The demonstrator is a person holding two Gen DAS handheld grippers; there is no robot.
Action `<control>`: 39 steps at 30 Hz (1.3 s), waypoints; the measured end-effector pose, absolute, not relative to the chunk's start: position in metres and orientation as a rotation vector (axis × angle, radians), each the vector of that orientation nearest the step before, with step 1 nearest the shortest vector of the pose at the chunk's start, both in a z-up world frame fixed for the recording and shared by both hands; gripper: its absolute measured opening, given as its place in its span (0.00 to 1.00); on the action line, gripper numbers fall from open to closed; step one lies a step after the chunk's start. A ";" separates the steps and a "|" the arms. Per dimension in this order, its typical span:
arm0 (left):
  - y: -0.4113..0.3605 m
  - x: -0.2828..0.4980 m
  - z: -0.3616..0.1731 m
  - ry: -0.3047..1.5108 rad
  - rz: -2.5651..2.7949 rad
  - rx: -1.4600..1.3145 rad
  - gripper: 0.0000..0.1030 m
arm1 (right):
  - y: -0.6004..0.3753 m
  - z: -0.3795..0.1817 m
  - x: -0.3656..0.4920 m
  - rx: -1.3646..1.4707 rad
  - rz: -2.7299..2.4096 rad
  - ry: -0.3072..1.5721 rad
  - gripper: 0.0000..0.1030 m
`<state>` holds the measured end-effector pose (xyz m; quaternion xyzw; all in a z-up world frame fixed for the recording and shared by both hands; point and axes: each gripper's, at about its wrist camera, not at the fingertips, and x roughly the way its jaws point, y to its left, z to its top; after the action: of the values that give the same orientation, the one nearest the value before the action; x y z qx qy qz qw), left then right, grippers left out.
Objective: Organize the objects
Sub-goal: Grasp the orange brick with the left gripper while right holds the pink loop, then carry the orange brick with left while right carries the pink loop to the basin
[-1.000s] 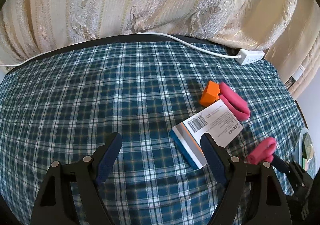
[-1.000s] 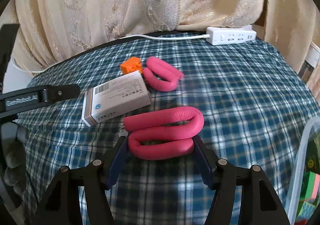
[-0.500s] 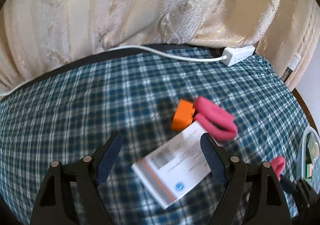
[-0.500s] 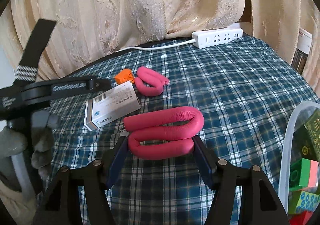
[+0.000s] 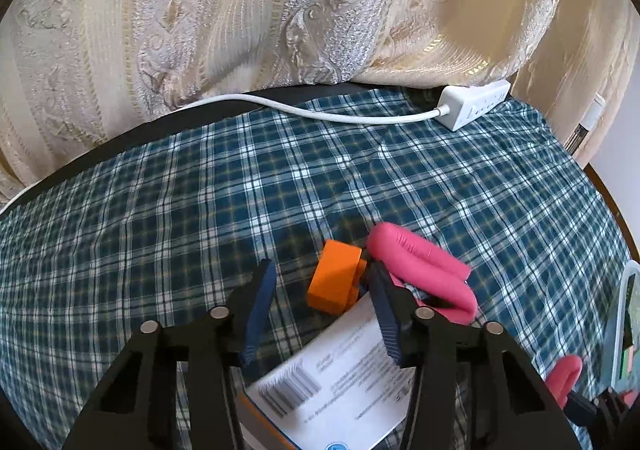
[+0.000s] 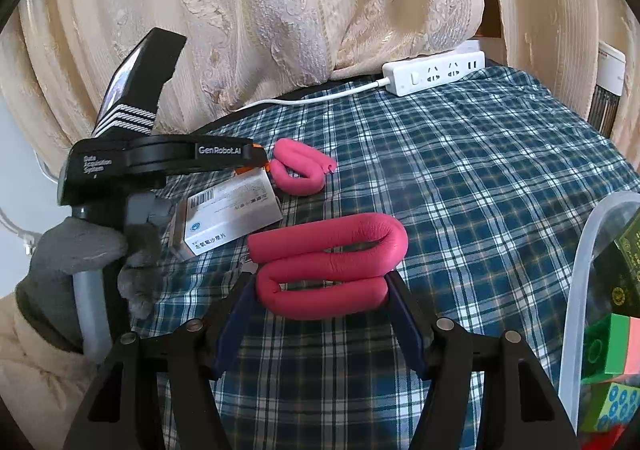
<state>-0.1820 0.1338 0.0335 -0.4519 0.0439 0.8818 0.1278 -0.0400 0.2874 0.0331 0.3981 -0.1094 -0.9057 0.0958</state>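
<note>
Left wrist view: left gripper fingers have just been closing, narrowed around orange block at lower centre, not yet pressed. Right gripper is clamped on pink foam tube, kept ready for clear bin at right edge.

L gripper is tilting steeply down, jaws just been closing, nothing pressed between the pads. R gripper is angling down, clamping a pink bent foam tube. Grey-gloved L hand is gripping the handle.
</note>
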 end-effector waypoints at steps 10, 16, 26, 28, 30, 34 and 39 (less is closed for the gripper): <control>0.127 -0.189 0.026 0.075 2.557 -1.350 0.35 | 0.287 0.030 -0.042 1.196 -2.685 -0.320 0.66; 0.124 -0.191 0.022 0.068 2.553 -1.364 0.26 | 0.286 0.028 -0.043 1.195 -2.688 -0.316 0.66; 0.119 -0.184 0.033 0.054 2.600 -1.307 0.24 | 0.288 0.029 -0.042 1.179 -2.705 -0.327 0.66; 0.115 -0.180 0.038 0.044 2.609 -1.295 0.24 | 0.288 0.030 -0.042 1.175 -2.710 -0.330 0.66; 0.112 -0.173 0.044 0.036 2.618 -1.282 0.24 | 0.289 0.030 -0.041 1.169 -2.717 -0.332 0.66; 0.110 -0.160 0.054 0.042 2.632 -1.252 0.24 | 0.290 0.032 -0.040 1.156 -2.731 -0.332 0.66; 0.111 -0.140 0.068 0.057 2.631 -1.211 0.24 | 0.291 0.036 -0.033 1.144 -2.750 -0.337 0.66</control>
<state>-0.1399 0.1113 0.0679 -0.4148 0.0196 0.9015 0.1221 -0.0333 0.2909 0.0356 0.3806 -0.1120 -0.9151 0.0722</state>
